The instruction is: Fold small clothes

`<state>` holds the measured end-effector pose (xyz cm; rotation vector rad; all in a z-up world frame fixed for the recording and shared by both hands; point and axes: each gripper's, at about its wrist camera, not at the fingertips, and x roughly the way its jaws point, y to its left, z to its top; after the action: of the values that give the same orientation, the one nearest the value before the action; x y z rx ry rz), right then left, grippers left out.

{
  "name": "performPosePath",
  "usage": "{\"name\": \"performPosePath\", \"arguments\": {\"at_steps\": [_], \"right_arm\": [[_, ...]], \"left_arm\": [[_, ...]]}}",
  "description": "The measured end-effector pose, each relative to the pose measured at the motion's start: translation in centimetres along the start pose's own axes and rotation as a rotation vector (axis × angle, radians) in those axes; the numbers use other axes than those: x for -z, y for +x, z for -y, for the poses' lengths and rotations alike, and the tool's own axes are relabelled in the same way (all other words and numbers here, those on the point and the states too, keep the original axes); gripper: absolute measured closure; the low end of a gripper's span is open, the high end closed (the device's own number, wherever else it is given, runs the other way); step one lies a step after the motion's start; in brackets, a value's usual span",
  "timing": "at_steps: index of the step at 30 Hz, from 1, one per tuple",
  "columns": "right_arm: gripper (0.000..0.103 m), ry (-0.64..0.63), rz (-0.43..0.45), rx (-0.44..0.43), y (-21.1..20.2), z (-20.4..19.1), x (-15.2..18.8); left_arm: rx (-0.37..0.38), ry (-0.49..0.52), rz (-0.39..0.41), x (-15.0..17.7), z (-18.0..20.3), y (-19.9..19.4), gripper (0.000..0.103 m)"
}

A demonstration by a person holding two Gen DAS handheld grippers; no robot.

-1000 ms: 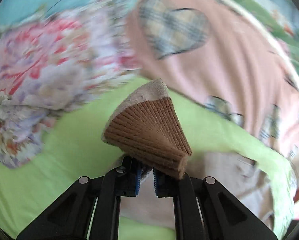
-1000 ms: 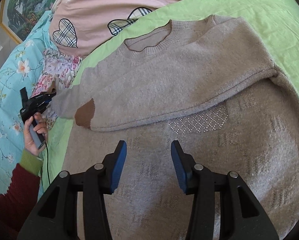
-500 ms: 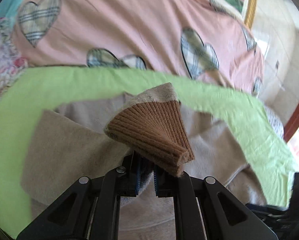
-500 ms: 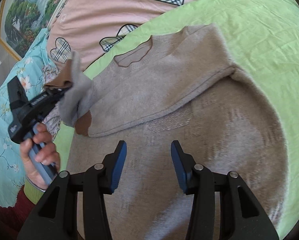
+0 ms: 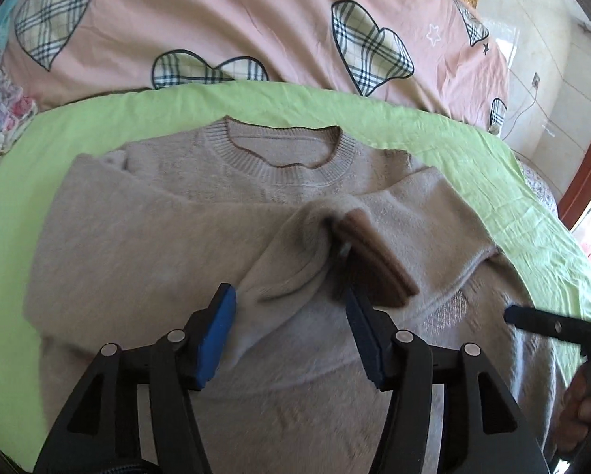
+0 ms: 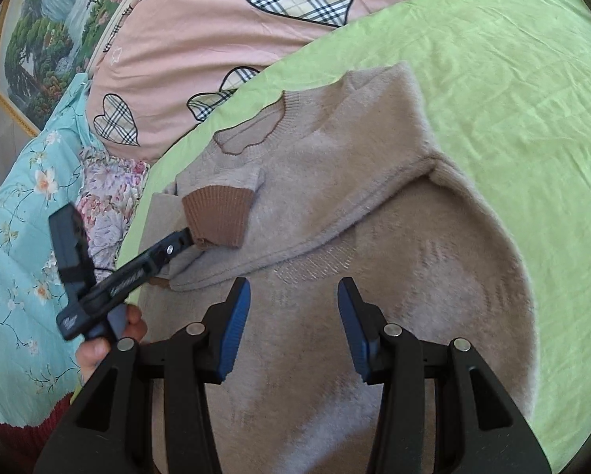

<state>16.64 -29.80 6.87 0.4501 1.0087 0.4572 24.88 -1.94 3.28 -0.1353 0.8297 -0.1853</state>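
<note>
Soft daylight fills both views, brightest at the right edge of the left wrist view, where the wall (image 5: pixel 540 59) washes out pale. Shadows are faint and glare is slight. The brown cuff (image 5: pixel 378 260) and the sweater (image 5: pixel 157 245) near the lens are motion-blurred there, while the right wrist view is sharp; both bend strongly toward dark, vignetted corners.

Beige sweater (image 6: pixel 374 205) flat on bed, sleeves folded across.

Each camera looks forward and downward along its own gripper, from near. Both views share the fuzzy beige knitted sweater (image 5: pixel 145 237) (image 6: pixel 374 181) on the light green bed sheet (image 5: pixel 433 138) (image 6: pixel 512 79).
</note>
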Motion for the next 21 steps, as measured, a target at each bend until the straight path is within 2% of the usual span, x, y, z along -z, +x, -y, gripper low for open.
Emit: {"name": "performPosePath", "arguments": {"at_steps": [4,7,9,12,14,16,17,18,21], "right_arm": [[0.055,-0.052,-0.015,-0.029,1.9,-2.2,-1.4],[0.055,-0.113,-0.039,-0.04,3.8,-4.3,-2.3],[0.055,-0.17,-0.055,-0.032,5.1,-5.8,-2.7],[0.055,-0.307,-0.059,0.06,7.4,-8.5,-3.2],[0.055,-0.405,-0.069,0.147,9.1,-9.8,-3.2],[0.063,-0.453,-0.088,0.194,10.3,-10.1,-3.5],[0.081,-0.472,-0.09,0.217,10.6,-10.1,-3.7],[0.093,-0.481,-0.078,0.232,10.4,-9.9,-4.1],[0.094,-0.487,0.007,0.267,8.0,-9.4,-5.9]], "left_arm": [[-0.072,-0.035,0.017,1.4,-3.1,-2.6,0.042],[-0.174,-0.1,0.011,2.4,-6.9,-3.6,0.042],[-0.248,-0.162,-0.023,3.0,-9.7,-3.5,0.042],[-0.293,-0.252,-0.078,3.8,-12.8,-2.8,0.042],[-0.299,-0.264,-0.094,4.1,-13.5,-2.2,0.042],[-0.313,-0.262,-0.091,3.8,-13.8,-1.9,0.042],[-0.322,-0.258,-0.087,3.5,-14.0,-1.7,0.042],[-0.335,-0.255,-0.081,3.0,-14.1,-1.5,0.042],[-0.35,-0.273,-0.071,1.8,-14.7,-0.9,0.042]]}}
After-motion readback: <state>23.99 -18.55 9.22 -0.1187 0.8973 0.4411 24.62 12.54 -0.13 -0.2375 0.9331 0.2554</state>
